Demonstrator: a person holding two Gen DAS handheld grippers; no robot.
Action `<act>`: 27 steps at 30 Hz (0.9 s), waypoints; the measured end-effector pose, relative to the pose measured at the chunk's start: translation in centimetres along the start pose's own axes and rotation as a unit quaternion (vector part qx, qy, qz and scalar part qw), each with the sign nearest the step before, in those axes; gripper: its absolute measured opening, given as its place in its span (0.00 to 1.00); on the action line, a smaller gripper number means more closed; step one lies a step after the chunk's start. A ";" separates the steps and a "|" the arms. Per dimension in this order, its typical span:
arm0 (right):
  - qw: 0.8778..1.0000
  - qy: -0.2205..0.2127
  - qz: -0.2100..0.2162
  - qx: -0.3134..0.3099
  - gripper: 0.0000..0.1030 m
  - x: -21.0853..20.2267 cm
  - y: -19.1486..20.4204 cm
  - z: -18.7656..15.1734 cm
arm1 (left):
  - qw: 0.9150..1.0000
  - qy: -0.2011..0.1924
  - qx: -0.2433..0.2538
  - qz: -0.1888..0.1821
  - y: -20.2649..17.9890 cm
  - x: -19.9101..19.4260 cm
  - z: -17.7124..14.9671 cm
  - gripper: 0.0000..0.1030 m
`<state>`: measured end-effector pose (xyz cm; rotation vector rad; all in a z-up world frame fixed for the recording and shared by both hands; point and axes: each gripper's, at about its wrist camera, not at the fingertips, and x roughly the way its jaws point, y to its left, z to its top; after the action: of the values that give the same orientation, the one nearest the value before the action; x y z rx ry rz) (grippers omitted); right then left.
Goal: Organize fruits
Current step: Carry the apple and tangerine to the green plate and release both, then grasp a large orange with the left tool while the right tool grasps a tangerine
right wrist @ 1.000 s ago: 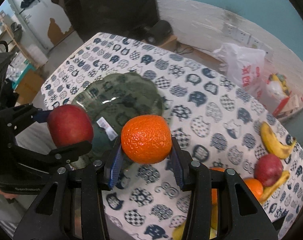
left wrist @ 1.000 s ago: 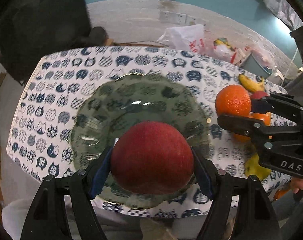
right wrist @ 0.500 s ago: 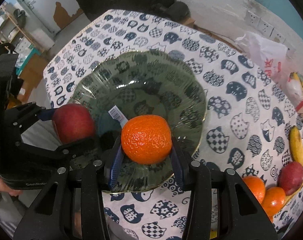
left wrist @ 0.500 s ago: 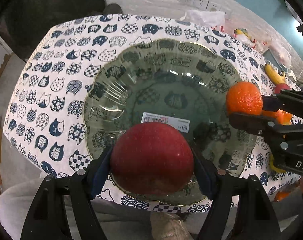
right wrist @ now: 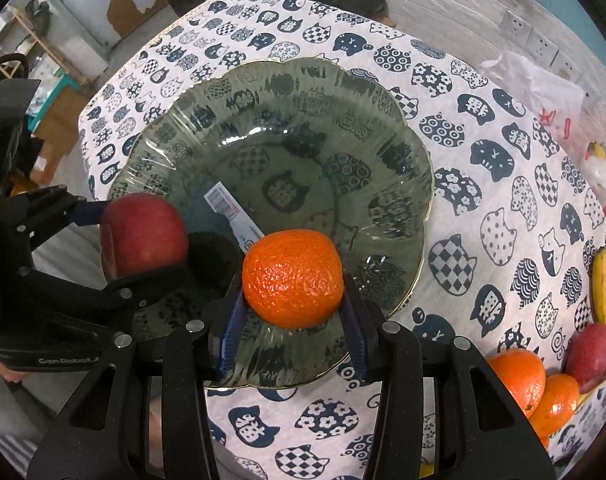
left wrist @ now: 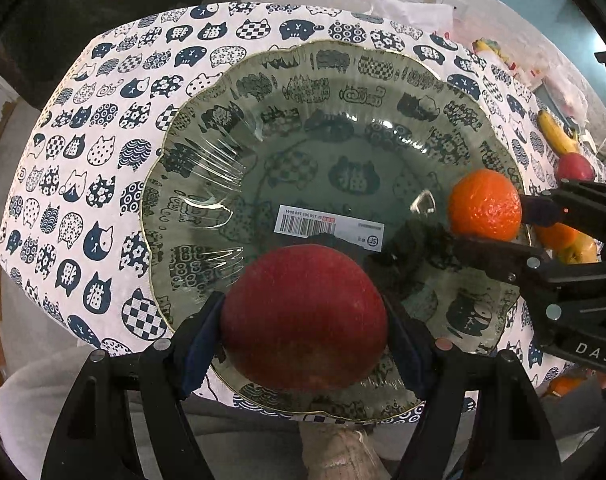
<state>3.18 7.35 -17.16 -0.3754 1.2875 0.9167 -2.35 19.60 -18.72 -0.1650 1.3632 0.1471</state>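
Green-tinted glass was what you had beneath both fruits: the scalloped plate (left wrist: 207,128) sat on the cat-print counter (left wrist: 103,92), bare except for a barcode sticker (left wrist: 329,227) near its middle. Your left gripper (left wrist: 303,320) pinched the red apple (left wrist: 303,316) between its blue pads over the plate's near edge, and your right gripper (right wrist: 293,304) was clamped on the orange (right wrist: 292,278) over the plate's right-hand part.

To set them down well, you needed to lower each fruit until it touched the glass before spreading the fingers; round fruit let go from a height would likely roll across the smooth surface or knock its neighbour. Leaving a gap between apple and orange, toward the centre and not on the sloped rim, looked safest.

Both grippers pointed forward and down across the plate, the right one coming in from the side so its fingers crossed the left camera's view. More oranges (right wrist: 519,376), another apple (right wrist: 591,352) and a banana (right wrist: 605,288) waited well apart at the counter's far right.
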 end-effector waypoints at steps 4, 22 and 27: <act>1.000 0.004 0.003 0.001 0.42 0.5 -0.1 0.1 | 1.000 -0.008 0.018 0.016 -0.6 -0.4 0.0 0.76; 1.000 -0.009 0.008 -0.008 0.43 0.2 0.3 0.2 | 0.998 -0.030 0.031 0.034 -0.8 -1.8 -0.2 0.78; 1.000 -0.011 0.013 -0.011 0.43 0.2 0.3 0.1 | 0.998 -0.034 0.030 0.034 -0.8 -2.0 -0.2 0.78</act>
<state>2.98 7.73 -17.27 -0.3653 1.2656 0.9541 -2.78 18.78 -16.73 -0.0625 1.3045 0.1661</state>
